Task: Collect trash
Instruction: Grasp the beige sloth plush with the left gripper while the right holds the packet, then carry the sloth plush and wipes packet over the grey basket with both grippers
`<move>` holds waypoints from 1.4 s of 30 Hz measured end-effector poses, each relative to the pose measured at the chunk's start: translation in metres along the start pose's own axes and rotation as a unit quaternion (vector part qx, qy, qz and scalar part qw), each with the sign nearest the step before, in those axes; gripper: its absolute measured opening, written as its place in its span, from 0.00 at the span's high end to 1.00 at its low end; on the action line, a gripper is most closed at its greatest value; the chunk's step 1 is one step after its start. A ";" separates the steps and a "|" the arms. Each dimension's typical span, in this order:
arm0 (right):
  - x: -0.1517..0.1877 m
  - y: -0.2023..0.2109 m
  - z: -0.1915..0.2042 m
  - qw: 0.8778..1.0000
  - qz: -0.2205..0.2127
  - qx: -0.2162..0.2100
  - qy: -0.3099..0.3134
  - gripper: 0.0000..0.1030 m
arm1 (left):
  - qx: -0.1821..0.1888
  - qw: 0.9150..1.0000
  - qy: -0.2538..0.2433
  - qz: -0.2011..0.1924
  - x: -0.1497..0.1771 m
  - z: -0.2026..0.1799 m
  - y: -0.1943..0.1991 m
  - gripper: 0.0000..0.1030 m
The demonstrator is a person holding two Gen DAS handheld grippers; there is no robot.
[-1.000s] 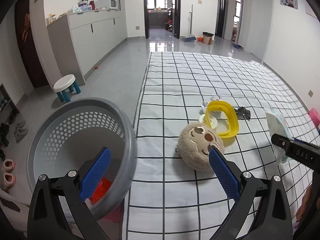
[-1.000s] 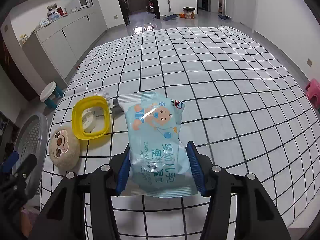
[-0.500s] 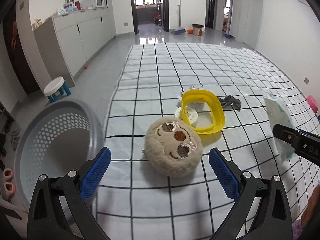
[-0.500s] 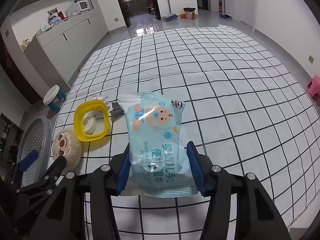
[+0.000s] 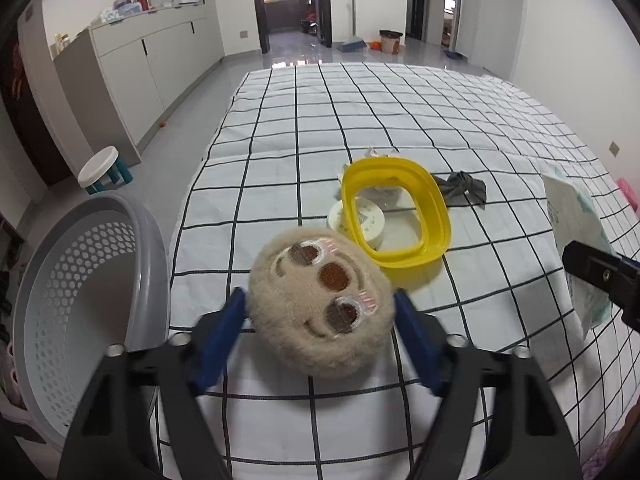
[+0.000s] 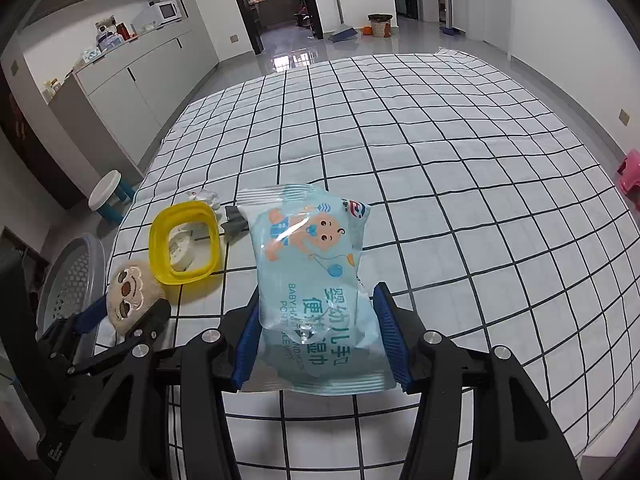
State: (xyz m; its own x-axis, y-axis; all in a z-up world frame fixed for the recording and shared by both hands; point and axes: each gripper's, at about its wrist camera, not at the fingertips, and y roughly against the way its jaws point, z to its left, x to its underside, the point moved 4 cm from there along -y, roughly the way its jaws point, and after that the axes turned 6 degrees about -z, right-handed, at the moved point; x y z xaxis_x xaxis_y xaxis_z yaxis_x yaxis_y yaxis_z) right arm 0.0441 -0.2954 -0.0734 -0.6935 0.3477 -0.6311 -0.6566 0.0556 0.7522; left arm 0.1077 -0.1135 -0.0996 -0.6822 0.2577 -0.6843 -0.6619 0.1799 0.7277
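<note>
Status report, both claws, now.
Left claw closed on plush toy, on the sheet. Right claw clamped on wipes pack. Basket beside the left claw, path unobstructed.

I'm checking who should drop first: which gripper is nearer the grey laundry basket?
Left. The left gripper, closing around the plush sloth head, sits right beside the grey laundry basket. The right gripper, holding the baby wipes pack, is farther away.

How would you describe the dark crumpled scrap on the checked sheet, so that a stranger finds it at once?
Start at the white checked sheet and find the yellow ring-shaped lid near its middle. The dark grey crumpled scrap lies just beyond the lid's right edge. It is the only dark, limp piece there; its neighbours are yellow, white or beige.
</note>
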 end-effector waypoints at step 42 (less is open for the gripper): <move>0.006 0.015 0.045 0.999 -0.024 -0.025 0.036 0.50 | -0.052 0.995 0.063 -0.063 0.006 0.093 0.073 0.39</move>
State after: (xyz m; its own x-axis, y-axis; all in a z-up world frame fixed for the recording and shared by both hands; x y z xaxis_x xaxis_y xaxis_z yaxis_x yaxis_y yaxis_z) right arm 0.0437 -0.2509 -0.0575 -0.6790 0.2768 -0.6799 -0.7025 0.0238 0.7113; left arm 0.0839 -0.0104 -0.0463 -0.6213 0.1177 -0.7747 -0.7683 0.1031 0.6318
